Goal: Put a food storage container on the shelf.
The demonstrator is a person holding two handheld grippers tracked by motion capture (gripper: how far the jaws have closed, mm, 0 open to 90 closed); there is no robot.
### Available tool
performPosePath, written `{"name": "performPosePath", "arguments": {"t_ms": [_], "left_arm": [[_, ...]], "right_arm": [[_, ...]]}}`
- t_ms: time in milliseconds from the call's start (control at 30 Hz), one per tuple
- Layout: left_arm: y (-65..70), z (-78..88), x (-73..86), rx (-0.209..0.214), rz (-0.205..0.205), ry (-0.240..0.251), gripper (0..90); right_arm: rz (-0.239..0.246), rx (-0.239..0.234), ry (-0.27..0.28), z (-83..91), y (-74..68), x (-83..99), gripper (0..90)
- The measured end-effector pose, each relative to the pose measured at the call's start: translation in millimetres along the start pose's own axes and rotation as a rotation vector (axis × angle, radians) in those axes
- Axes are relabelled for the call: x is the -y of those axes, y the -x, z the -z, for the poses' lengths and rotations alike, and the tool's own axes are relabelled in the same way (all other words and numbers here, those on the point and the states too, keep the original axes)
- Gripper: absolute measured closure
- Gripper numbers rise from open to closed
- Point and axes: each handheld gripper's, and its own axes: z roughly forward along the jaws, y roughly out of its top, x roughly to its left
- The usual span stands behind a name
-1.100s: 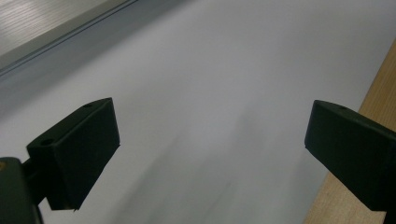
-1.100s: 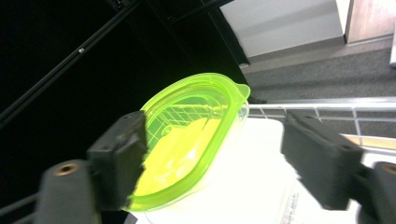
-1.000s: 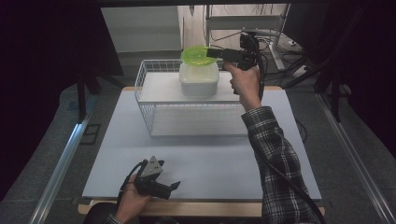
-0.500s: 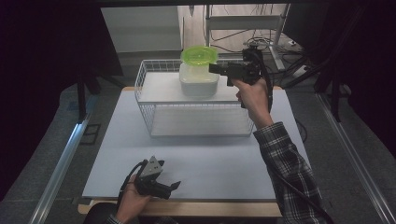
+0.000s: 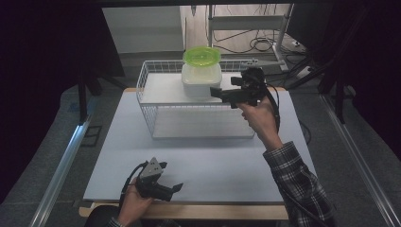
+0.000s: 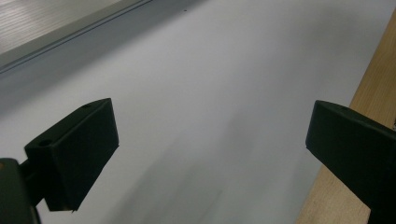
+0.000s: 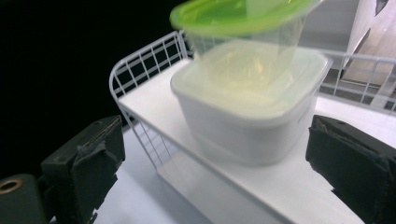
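Nearest me, my left gripper (image 5: 176, 188) idles at the table's (image 5: 222, 165) near edge, jaws apart over bare sheet, nothing between them. My right gripper (image 5: 213, 91) is the one at work: jaws spread wide, having just been opening, empty, aimed level at the white container (image 7: 247, 119) straight ahead on the wire rack's (image 5: 163, 90) shelf. The green-lidded cup (image 7: 243, 23) sits on top of the container, just above my jaw line. Since a second ago the right gripper has dropped from the cup's height to the container's side.
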Motion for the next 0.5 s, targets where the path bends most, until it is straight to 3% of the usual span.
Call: {"name": "performPosePath", "arguments": {"t_ms": [500], "left_arm": [[0.4,-0.6,0.3,0.013,-0.008,0.020,1.6]], "right_arm": [[0.037,-0.016,-0.047,0.2,-4.4,47.0,4.1]]}}
